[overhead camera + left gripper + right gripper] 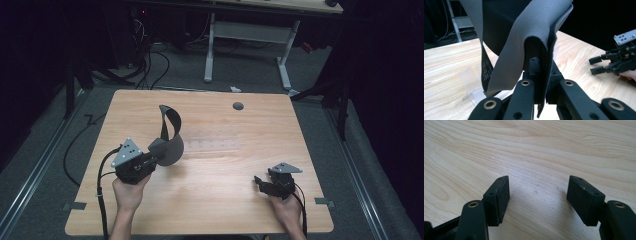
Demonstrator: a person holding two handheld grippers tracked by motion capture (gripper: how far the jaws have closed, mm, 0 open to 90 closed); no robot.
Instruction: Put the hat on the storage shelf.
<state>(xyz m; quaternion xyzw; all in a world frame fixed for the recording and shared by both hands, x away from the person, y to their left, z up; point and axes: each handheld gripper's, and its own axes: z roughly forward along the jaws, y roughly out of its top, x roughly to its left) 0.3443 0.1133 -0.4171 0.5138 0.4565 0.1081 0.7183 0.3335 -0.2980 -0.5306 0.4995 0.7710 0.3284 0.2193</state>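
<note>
Two grippers on the go here, one busy and one idle. The left gripper [150,161] has its jaws pinched tight on a floppy grey fabric piece [169,148], some kind of soft pad with a black strap [170,122] curling up above it. In the left gripper view the grey fabric [524,45] is folded over right at the jaw tips, with the folded edge squeezed between the two jaws, and the rest of it fans out up and away from them. The black strap hangs down on the far side of the jaws, and it has some small white print on it that I can't read. It's lifted clear of the wooden table [225,200], dangling just ahead of the jaws.

Just beyond the jaws, down on the table, there's a clear plastic stand [471,82], sitting below the hanging fabric.

The right gripper [260,183] is well apart from all that, held low over the table near the person's side. Its jaws are spread wide, and in the right gripper view there's just bare wood grain [536,157] between the two black pads [501,200], nothing gripped.
</note>
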